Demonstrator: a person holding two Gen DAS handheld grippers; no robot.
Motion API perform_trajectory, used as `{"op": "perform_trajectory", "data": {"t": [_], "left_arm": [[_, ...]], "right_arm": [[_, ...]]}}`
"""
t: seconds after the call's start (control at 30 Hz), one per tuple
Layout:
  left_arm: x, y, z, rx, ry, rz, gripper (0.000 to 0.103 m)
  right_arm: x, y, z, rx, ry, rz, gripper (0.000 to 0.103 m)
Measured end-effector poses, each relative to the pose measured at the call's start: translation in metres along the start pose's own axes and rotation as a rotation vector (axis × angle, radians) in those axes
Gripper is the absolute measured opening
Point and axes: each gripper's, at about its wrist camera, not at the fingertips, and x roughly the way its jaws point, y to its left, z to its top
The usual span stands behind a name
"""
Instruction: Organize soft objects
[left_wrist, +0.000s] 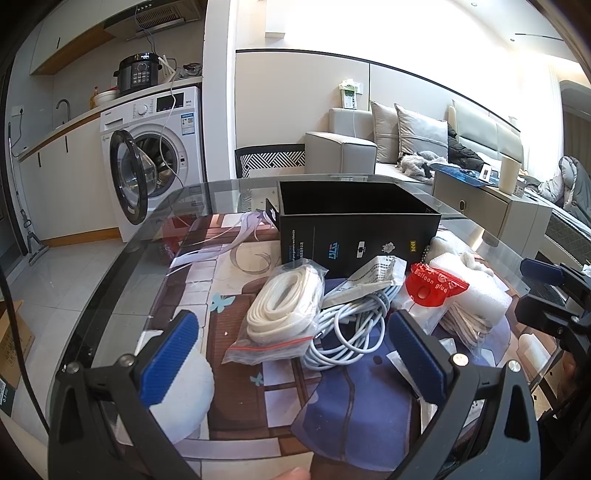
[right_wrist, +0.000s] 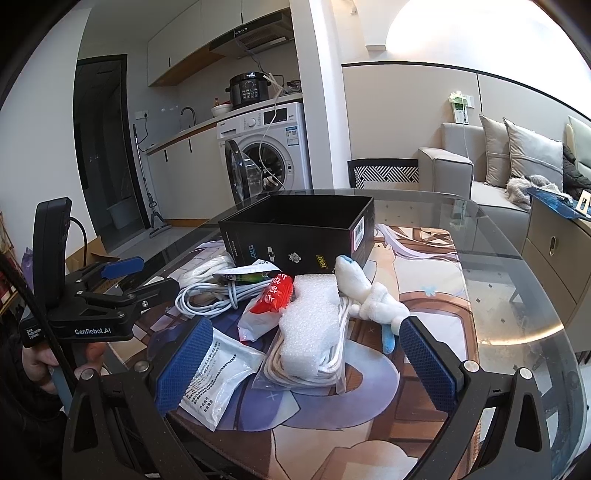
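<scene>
An open black box (left_wrist: 354, 225) (right_wrist: 295, 232) stands on the printed mat. In front of it lies a heap of soft things: a bagged white strap (left_wrist: 284, 306), a coiled white cable (left_wrist: 351, 325) (right_wrist: 210, 295), a red balloon-glue packet (left_wrist: 432, 286) (right_wrist: 275, 295), white foam wrap (left_wrist: 469, 291) (right_wrist: 314, 325), a white plush toy (right_wrist: 369, 295) and a flat white pouch (right_wrist: 218, 373). My left gripper (left_wrist: 291, 354) is open and empty, just short of the strap bag and cable. My right gripper (right_wrist: 306, 365) is open and empty, astride the foam and pouch.
The round glass table (right_wrist: 517, 280) carries the mat (left_wrist: 236, 280). The left gripper's body (right_wrist: 96, 295) shows at the left of the right wrist view; the right gripper's body (left_wrist: 554, 291) shows at the right of the left wrist view. A washing machine (left_wrist: 155, 155) and sofa (left_wrist: 406, 144) stand beyond.
</scene>
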Motion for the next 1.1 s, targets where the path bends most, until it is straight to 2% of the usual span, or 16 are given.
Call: {"op": "perform_trajectory", "data": {"t": [0.37,0.8,1.1], "left_arm": [[0.001,0.001,0.001,0.007,0.004,-0.003,0.103],[0.012,0.008,0.006,-0.008,0.016,-0.002,0.103],[0.028,0.015,0.012,0.017,0.065,0.004,0.103]], "right_arm": [[0.001,-0.001,-0.001,-0.002,0.0,0.01,0.103],[0.017,-0.001,0.003,-0.025,0.065,0.034,0.103],[0.031,-0.007,0.008,-0.011,0.118,0.039,0.101]]}}
